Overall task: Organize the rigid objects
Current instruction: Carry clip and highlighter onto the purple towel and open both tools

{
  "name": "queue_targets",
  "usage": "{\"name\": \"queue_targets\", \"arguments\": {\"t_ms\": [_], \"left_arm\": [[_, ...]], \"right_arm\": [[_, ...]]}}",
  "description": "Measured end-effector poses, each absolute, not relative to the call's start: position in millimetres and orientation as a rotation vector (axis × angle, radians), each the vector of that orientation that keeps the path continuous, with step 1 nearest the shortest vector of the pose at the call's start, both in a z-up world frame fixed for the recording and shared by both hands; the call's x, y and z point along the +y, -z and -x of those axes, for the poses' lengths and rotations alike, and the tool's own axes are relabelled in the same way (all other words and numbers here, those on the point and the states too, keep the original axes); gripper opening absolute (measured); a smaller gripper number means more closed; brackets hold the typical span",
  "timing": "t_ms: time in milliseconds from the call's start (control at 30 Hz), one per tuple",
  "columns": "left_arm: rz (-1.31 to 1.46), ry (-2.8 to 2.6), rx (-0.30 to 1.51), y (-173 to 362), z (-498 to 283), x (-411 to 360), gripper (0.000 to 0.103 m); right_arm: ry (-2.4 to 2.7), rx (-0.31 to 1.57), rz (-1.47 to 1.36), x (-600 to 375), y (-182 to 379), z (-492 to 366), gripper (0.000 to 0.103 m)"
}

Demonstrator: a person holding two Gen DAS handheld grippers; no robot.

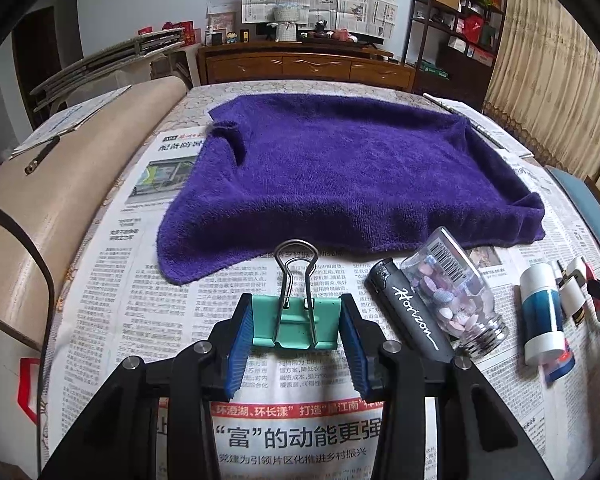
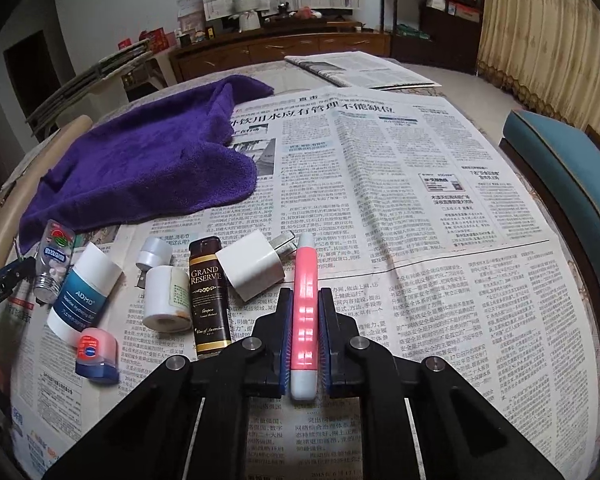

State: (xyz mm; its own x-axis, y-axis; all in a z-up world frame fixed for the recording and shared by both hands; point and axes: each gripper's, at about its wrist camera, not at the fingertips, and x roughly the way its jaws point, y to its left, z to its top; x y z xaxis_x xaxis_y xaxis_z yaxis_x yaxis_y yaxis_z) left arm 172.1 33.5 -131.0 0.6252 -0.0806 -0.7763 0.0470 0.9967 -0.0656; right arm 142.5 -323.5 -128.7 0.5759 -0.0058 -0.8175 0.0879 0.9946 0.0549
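The left tool (image 1: 296,326) grips a green binder clip (image 1: 296,326) by its sides, just above the newspaper-covered surface (image 1: 140,320), in front of the purple towel (image 1: 340,172). Only this view shows the black lighter (image 1: 410,314) lying against the pill jar (image 1: 454,294).

The right tool (image 2: 305,320) is closed narrowly on a pink pen (image 2: 305,304), held lengthwise between its pads. Only here appear the white charger (image 2: 250,264), brown lighter (image 2: 210,296), white roll (image 2: 166,300), blue-and-white tube (image 2: 84,292) and small red jar (image 2: 98,354), clustered to the left.
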Motion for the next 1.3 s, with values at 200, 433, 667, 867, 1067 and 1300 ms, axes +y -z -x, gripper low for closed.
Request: {"name": "queue_targets", "arguments": {"t_ms": [200,433,667,867,1067,1300], "left_arm": [[0.041,0.072,0.878,109,-168,37,0.040],[0.036,0.068,0.839,72,-174,44,0.040],[0.072,0.074,0.808,43,-216,48,0.040],[0.093,0.115,0.814,37,-277,35,0.040],[0.068,0.140,0.859,61,-335,15,0.040],[0.046,0.171,0.977,107,-386,-6,0.040]], "right_arm": [[0.040,0.921,-0.115,-324,108,-138,0.012],[-0.014,0.902,-0.132,-310,86,-154,0.012],[-0.121,0.871,-0.156,-271,59,-203,0.012],[-0.209,0.860,-0.142,-224,47,-270,0.012],[-0.265,0.908,-0.120,-188,60,-334,0.012],[-0.280,0.994,-0.056,-165,100,-387,0.012]]}}
